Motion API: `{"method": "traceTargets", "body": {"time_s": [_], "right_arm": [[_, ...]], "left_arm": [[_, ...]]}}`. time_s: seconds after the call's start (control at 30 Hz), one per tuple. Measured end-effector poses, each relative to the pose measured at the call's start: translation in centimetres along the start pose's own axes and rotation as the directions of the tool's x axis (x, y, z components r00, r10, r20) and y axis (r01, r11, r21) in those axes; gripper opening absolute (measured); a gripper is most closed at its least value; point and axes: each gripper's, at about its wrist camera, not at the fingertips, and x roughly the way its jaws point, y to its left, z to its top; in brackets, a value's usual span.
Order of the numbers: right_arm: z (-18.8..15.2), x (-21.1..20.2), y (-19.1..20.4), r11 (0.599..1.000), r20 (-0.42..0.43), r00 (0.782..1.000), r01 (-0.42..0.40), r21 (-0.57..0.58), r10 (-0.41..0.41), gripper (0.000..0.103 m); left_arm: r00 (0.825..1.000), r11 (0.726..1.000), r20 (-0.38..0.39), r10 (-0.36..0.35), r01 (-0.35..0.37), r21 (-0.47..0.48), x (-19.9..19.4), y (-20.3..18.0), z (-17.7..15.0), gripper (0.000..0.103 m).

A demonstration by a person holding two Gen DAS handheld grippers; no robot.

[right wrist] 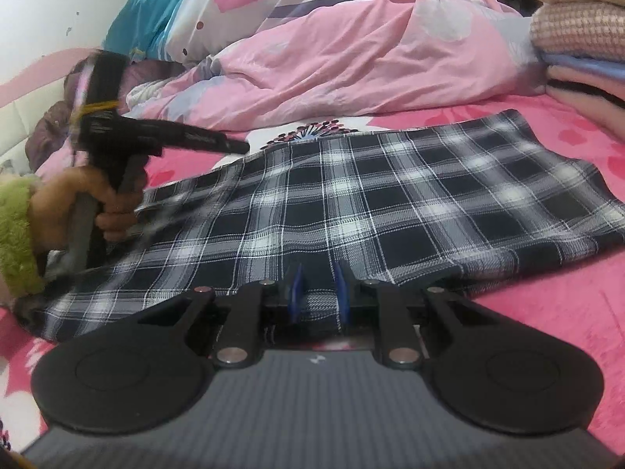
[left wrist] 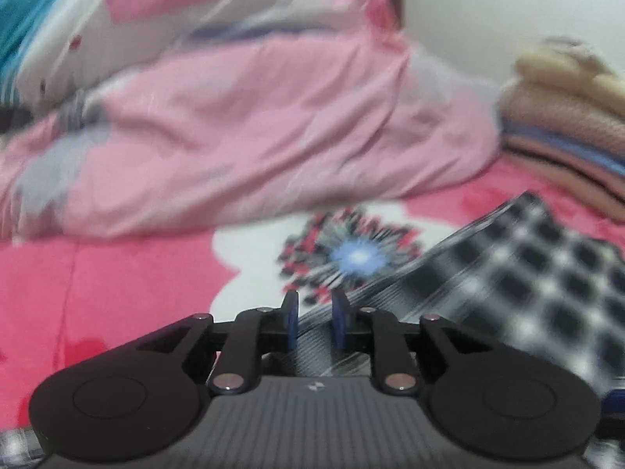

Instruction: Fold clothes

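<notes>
A black-and-white plaid garment (right wrist: 390, 203) lies spread flat on the pink flowered bedsheet (right wrist: 547, 312). It also shows blurred in the left wrist view (left wrist: 527, 273). My right gripper (right wrist: 317, 293) is open, low over the garment's near edge, with plaid cloth between its blue pads. My left gripper (left wrist: 315, 320) is open above the garment's left edge, with striped cloth seen between and below its pads. The left gripper's body and the hand holding it (right wrist: 117, 164) show at the left of the right wrist view.
A rumpled pink duvet (right wrist: 332, 51) lies heaped behind the garment. A stack of folded blankets (right wrist: 586, 39) stands at the far right. A teal pillow (right wrist: 148, 19) lies at the back left by the white wall.
</notes>
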Motion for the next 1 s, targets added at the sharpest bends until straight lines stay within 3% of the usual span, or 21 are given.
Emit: {"method": "traceTargets", "body": {"time_s": [0.07,0.2,0.33,0.4,0.57,0.7,0.83,1.0], "right_arm": [[0.0,0.0,0.0,1.000,-0.001,1.000,0.001,0.000,-0.001,0.016],[0.0,0.0,0.2,1.000,-0.001,1.000,0.007,-0.007,-0.007,0.016],[0.0,-0.1,0.2,1.000,-0.001,1.000,0.008,-0.008,-0.008,0.016],[0.1,-0.1,0.2,1.000,-0.001,1.000,0.007,-0.008,-0.007,0.016],[0.1,-0.2,0.0,1.000,-0.001,1.000,-0.003,0.005,0.003,0.016],[0.1,-0.2,-0.4,1.000,0.001,1.000,-0.016,0.026,0.016,0.016],[0.1,-0.2,-0.9,0.998,0.003,0.999,-0.037,0.058,0.037,0.016],[0.1,-0.1,-1.4,0.995,0.005,0.998,-0.055,0.084,0.055,0.016]], "left_arm": [[0.999,0.998,0.018,-0.044,0.043,0.051,-0.8,-1.5,0.3,0.029],[0.994,0.992,-0.068,-0.083,0.089,0.091,1.6,-4.3,0.4,0.030],[0.995,0.994,-0.096,0.002,0.008,0.105,5.0,-4.9,-0.2,0.031],[0.996,0.997,-0.091,0.024,-0.018,0.071,5.6,-4.2,0.3,0.042],[0.996,0.997,-0.086,0.034,-0.040,-0.070,4.1,-1.5,1.6,0.043],[0.995,0.993,-0.093,0.023,-0.033,-0.110,-1.2,0.9,2.2,0.052],[0.995,0.992,-0.087,0.049,-0.058,-0.110,-9.6,3.8,1.6,0.059],[0.981,0.964,-0.054,0.185,-0.192,-0.182,-23.5,9.6,1.3,0.059]]}}
